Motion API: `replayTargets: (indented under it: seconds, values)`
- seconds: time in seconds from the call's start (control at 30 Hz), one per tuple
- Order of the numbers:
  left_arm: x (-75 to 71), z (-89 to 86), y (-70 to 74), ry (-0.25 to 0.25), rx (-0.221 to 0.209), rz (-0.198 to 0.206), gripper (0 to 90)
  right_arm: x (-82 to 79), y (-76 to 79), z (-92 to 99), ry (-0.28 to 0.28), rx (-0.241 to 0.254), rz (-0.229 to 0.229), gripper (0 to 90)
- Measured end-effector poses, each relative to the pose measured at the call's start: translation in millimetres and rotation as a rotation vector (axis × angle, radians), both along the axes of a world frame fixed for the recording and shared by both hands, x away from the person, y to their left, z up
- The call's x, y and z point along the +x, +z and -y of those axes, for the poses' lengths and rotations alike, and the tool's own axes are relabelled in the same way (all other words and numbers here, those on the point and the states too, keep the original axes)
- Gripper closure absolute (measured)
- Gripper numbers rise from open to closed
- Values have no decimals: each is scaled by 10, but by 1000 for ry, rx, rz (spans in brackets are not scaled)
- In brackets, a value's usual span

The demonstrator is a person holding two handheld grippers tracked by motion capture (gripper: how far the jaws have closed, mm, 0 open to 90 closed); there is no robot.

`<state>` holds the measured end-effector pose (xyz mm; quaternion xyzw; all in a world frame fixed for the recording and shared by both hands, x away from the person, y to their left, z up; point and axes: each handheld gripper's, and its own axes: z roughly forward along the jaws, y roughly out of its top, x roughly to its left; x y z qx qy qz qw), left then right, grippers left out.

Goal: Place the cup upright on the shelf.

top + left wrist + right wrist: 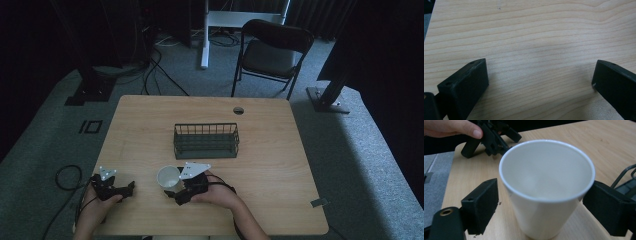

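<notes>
1 white cup (546,192) upright, mouth up, between spread right gripper (544,210) jaws, left gripper (540,82) spread.

- A lab or test room, dim, with grey carpet (360,150)
- Cables (160,75) trail behind the desk (280,150)
- Black stands (330,95) flank its far corners (rig posts, apparently)
- Folding chair (272,52)
</notes>
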<state>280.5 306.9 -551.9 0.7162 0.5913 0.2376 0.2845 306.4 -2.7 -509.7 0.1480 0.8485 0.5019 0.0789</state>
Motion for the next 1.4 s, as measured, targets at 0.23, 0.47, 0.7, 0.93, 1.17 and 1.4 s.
replayTargets:
  seconds: [0.23,0.47,0.7,0.93,1.17,1.4]
  values:
    - [0,0,0,0,0,0,10,14,5,-30,-14,26,17,148]
    - [0,0,0,0,0,0,10,11,20,-66,-27,41,25,182]
    - [0,0,0,0,0,0,10,-7,39,-88,-18,43,10,192]
    - [0,0,0,0,0,0,10,3,117,-58,-31,56,9,192]
    - [0,0,0,0,0,0,10,9,205,-20,-49,55,10,193]
    - [0,0,0,0,0,0,10,26,306,20,-44,68,4,194]
